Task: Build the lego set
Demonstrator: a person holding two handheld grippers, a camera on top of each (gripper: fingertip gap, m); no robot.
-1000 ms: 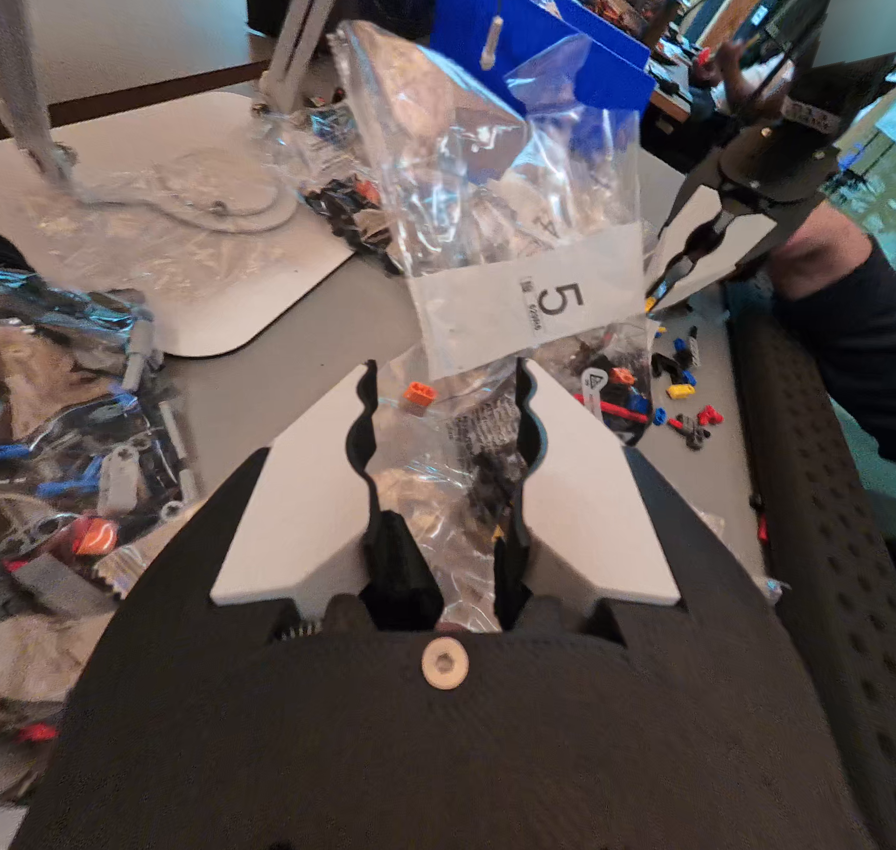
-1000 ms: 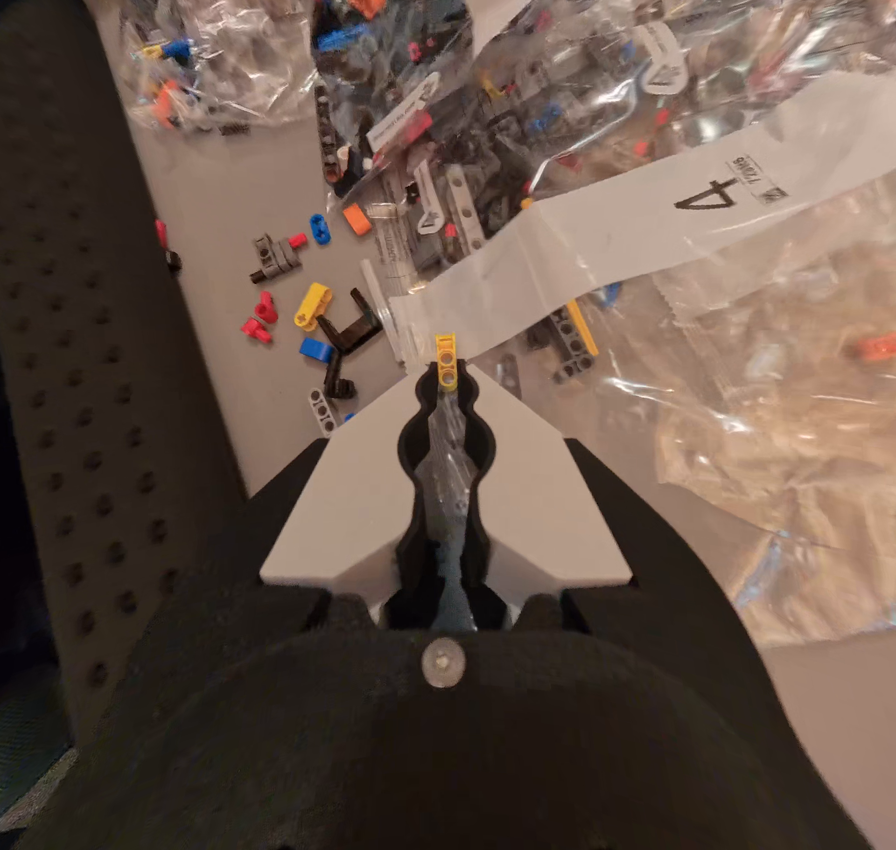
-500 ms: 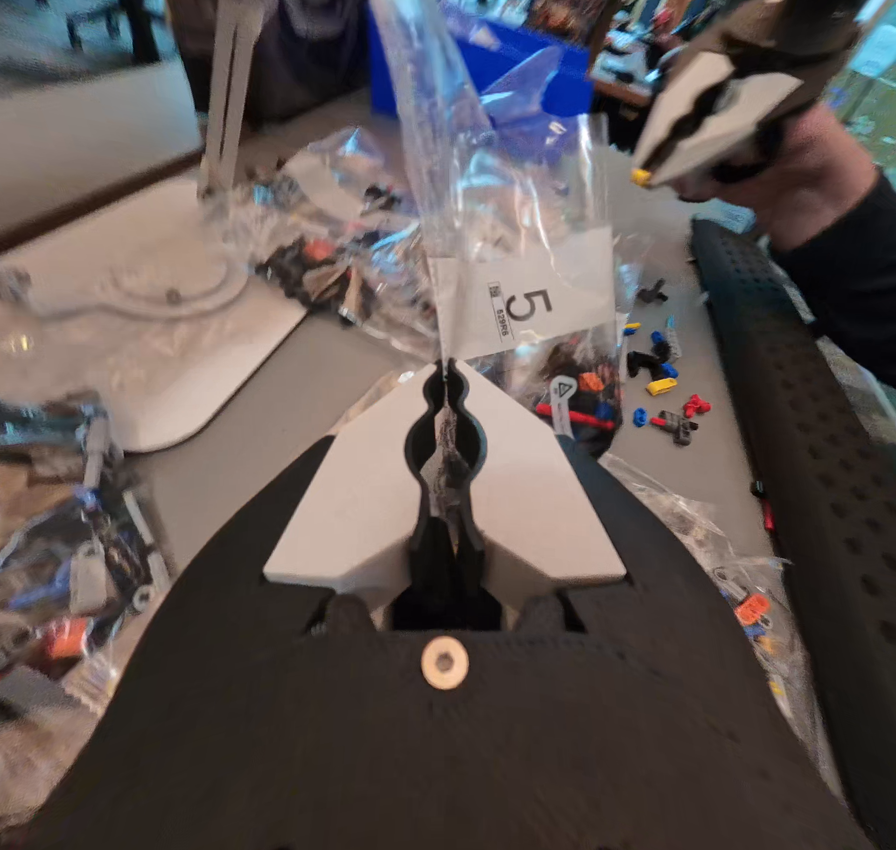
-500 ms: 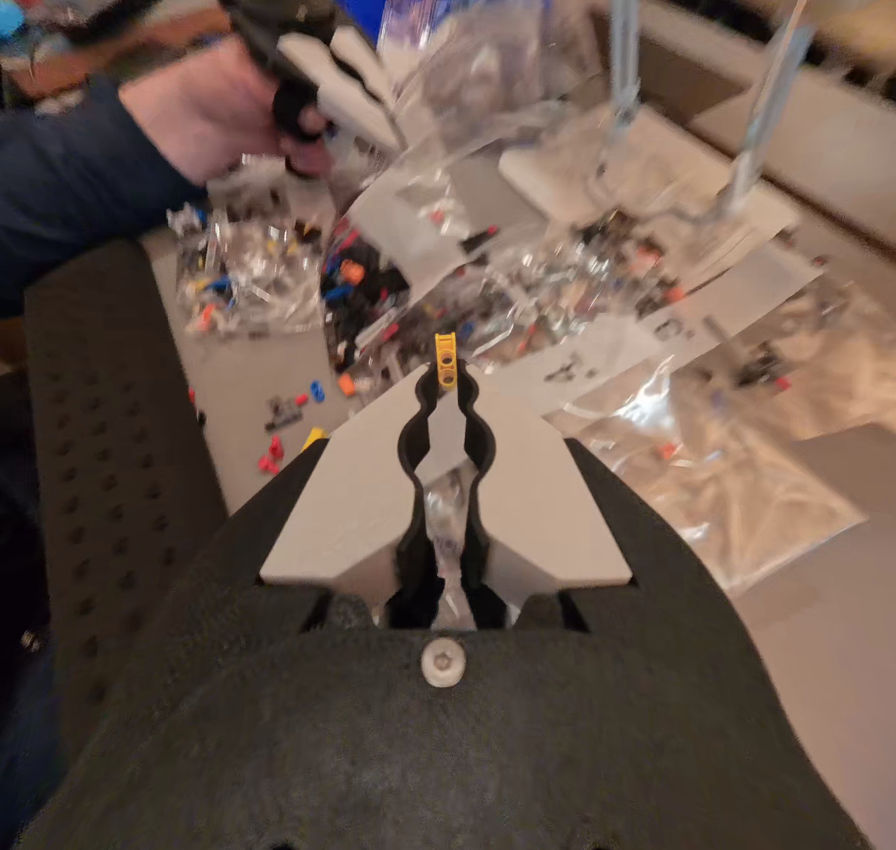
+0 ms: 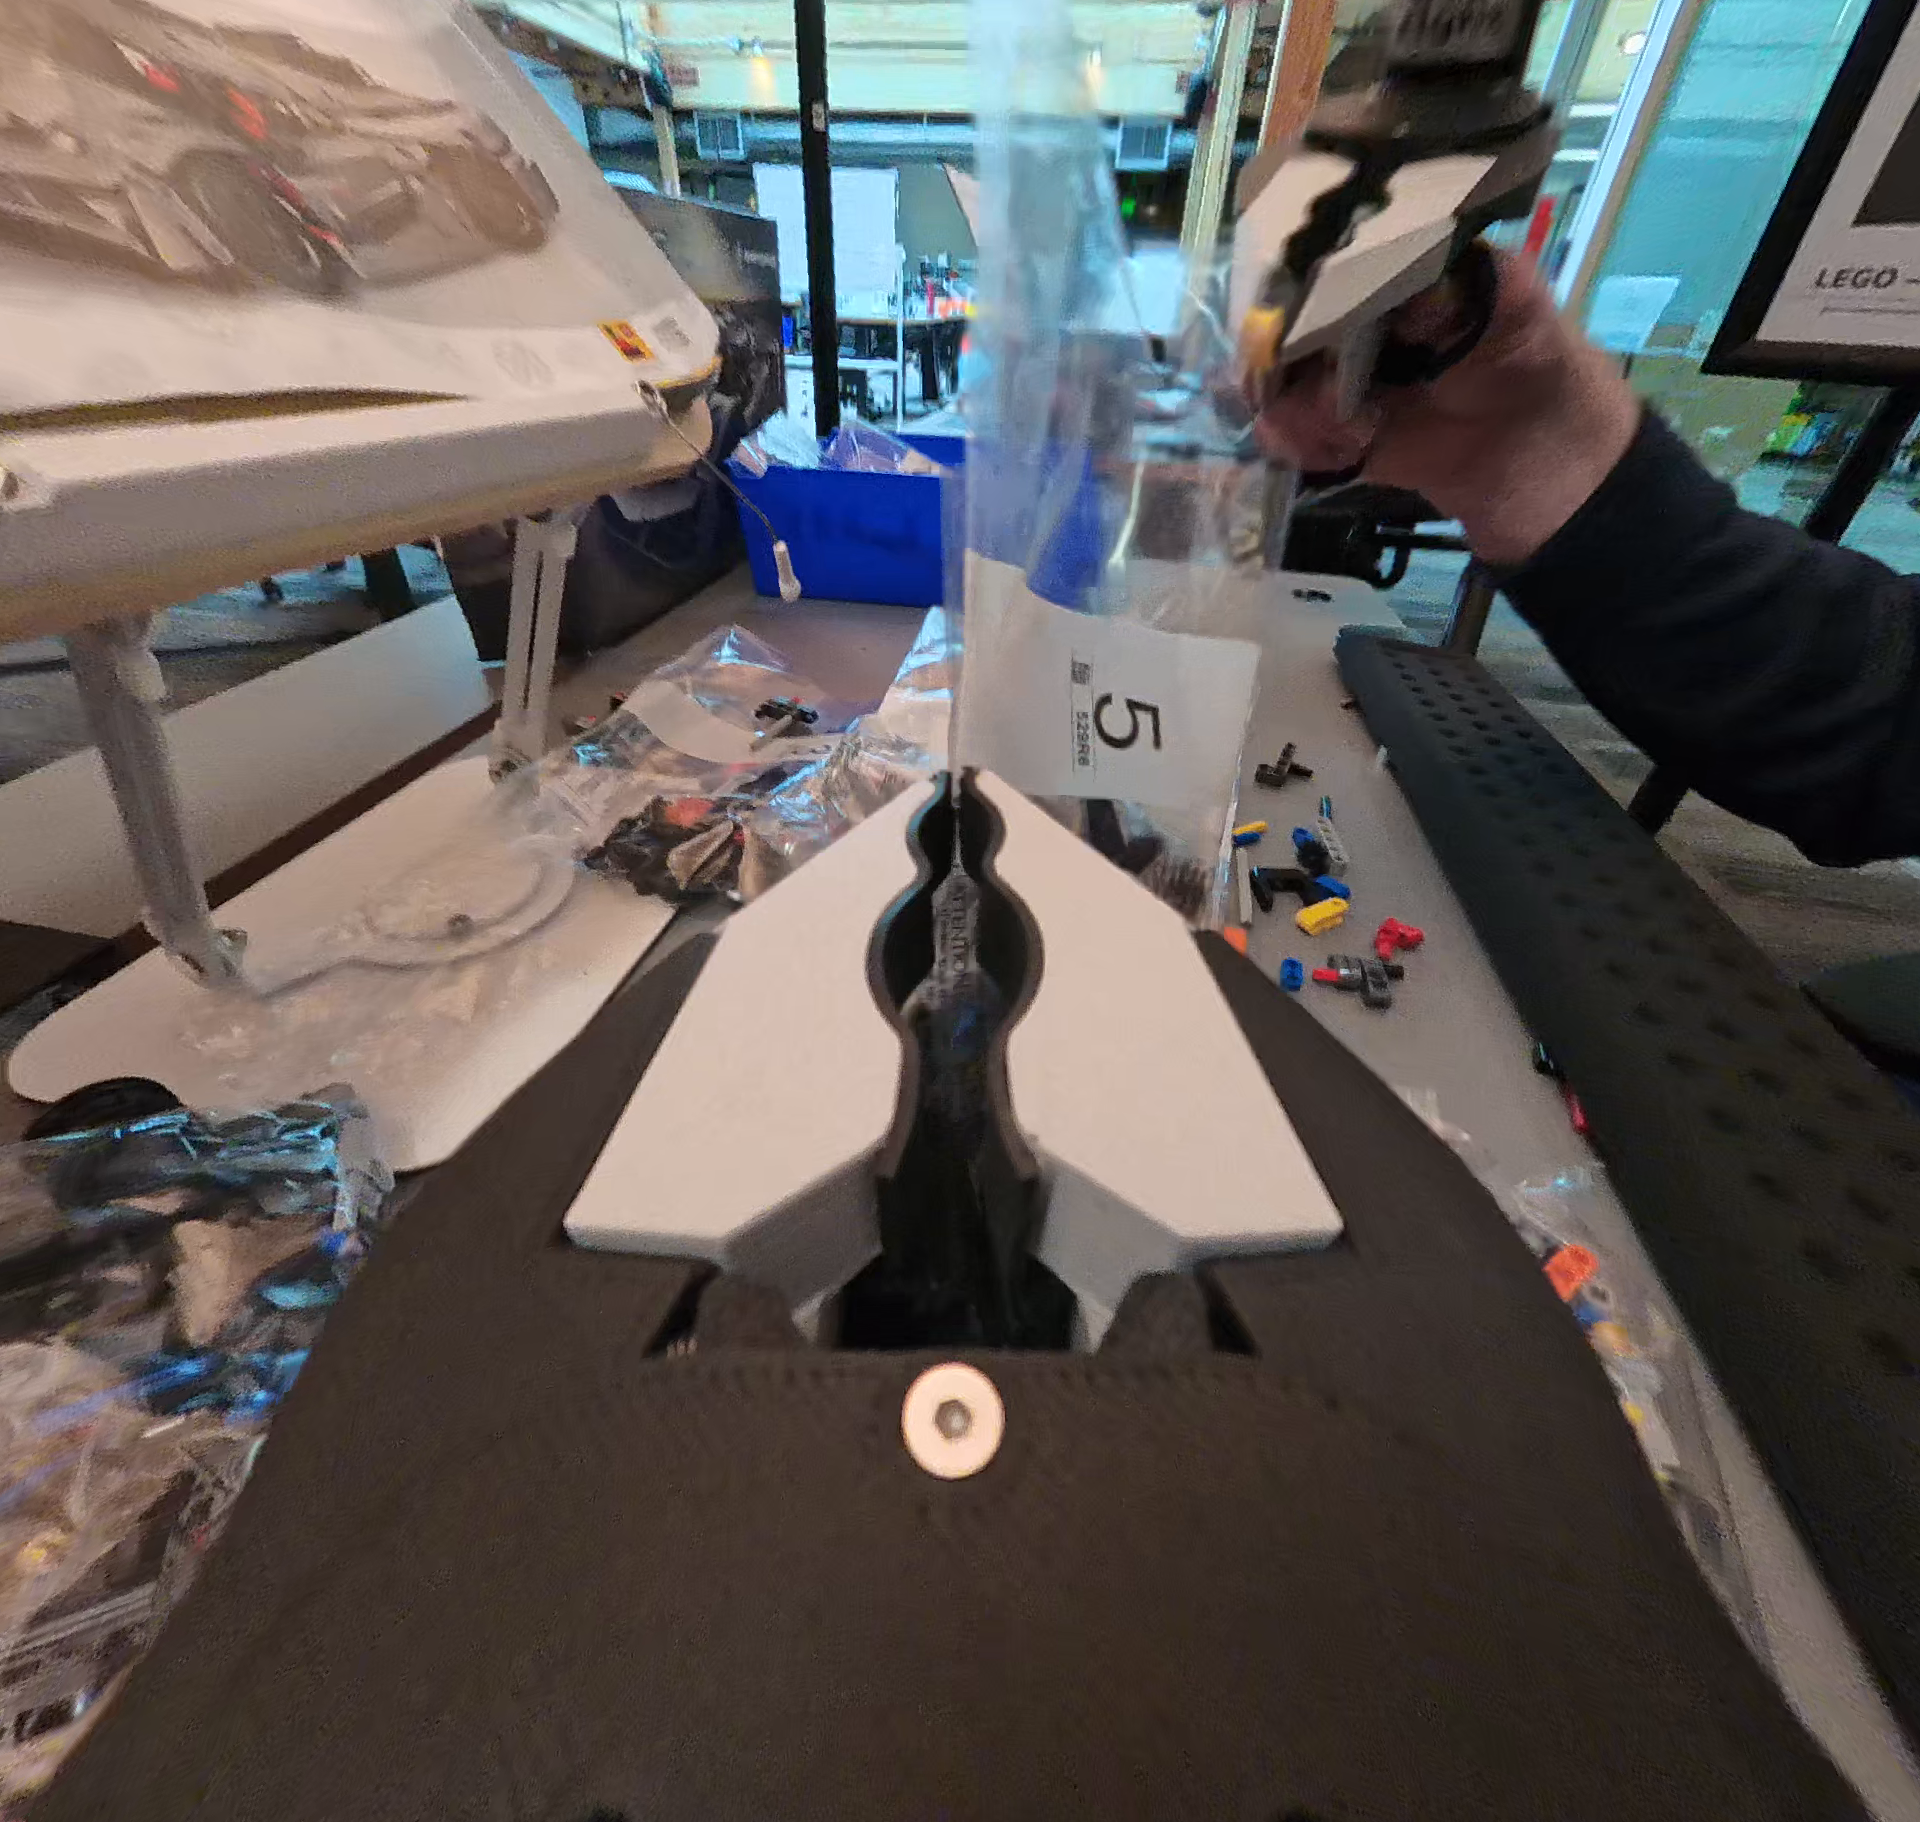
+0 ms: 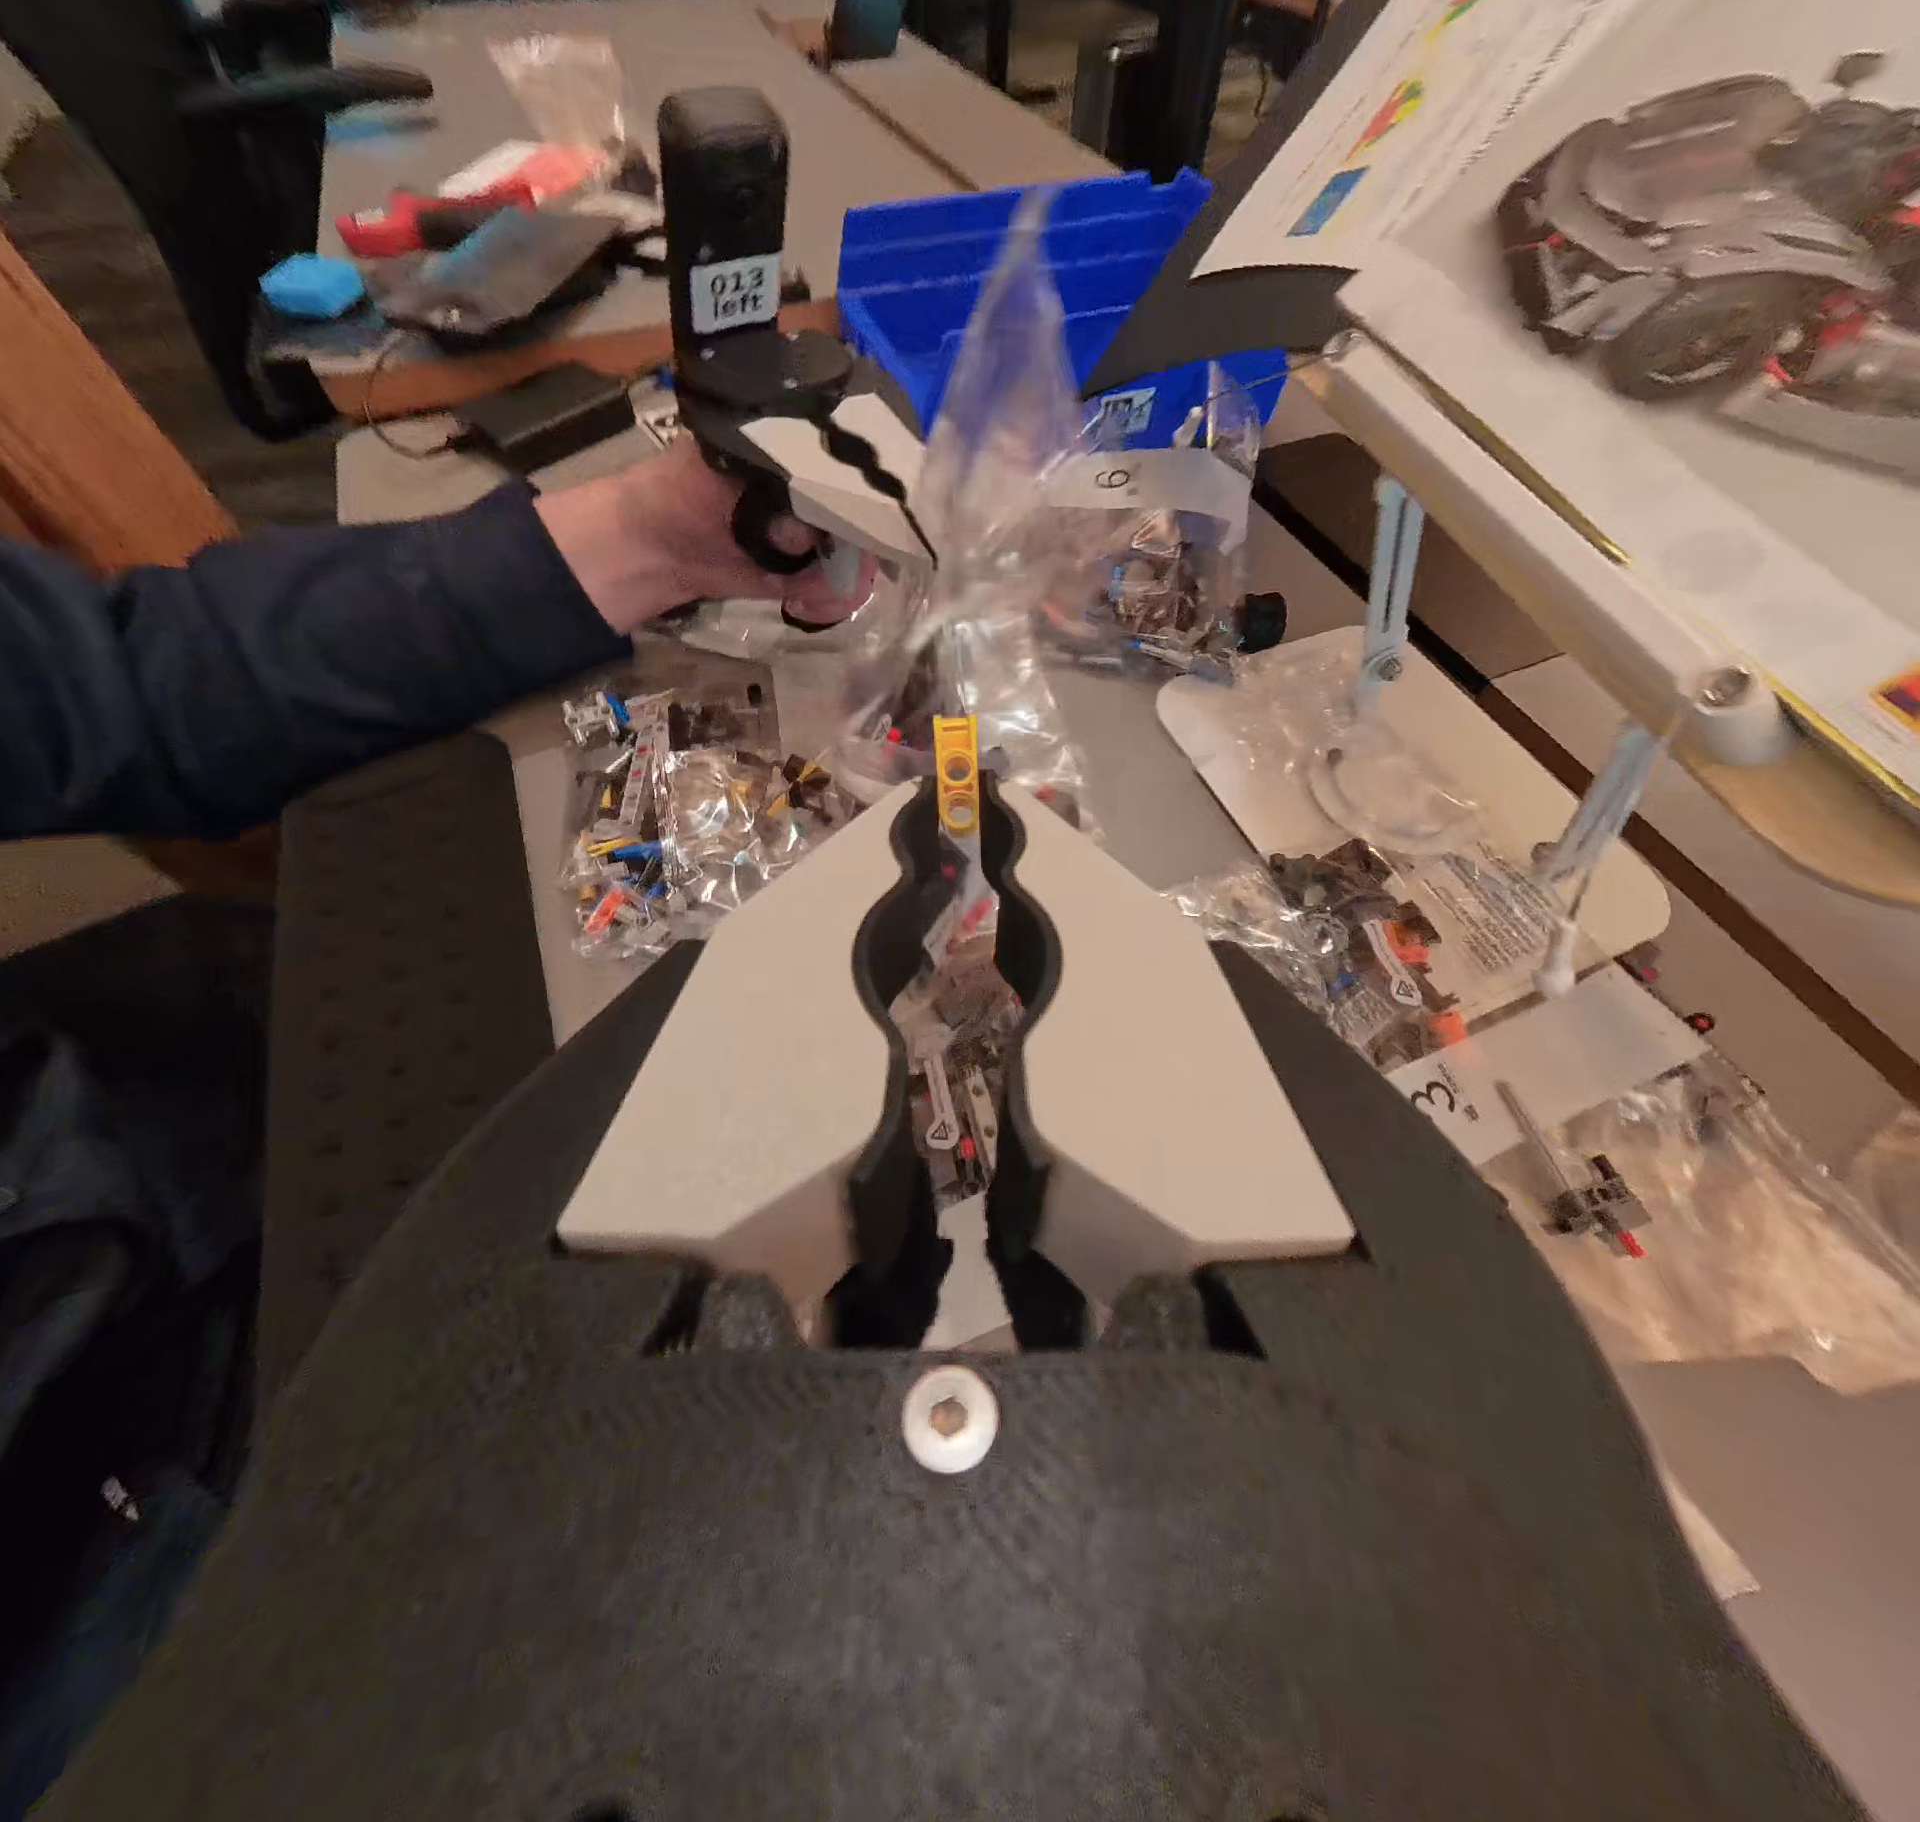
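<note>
Blue plastic bin (image 5: pixel 852 536) at far edge of grey worktop (image 5: pixel 1340 702). Black perforated mat (image 5: pixel 1621 951) along worktop's right side. Black power adapter (image 6: pixel 545 413) and blue sponge-like block (image 6: pixel 310 284) on neighbouring table.

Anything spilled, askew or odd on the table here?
Loose pieces lie scattered on the table outside any bag. Several parts bags lie heaped and crumpled. The left gripper pinches a bag so that it hangs crooked; the right gripper holds a yellow piece.

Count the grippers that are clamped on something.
2. The left gripper pinches the clear bag by its edge; the right gripper pinches a yellow piece at its tips. None hidden.
</note>
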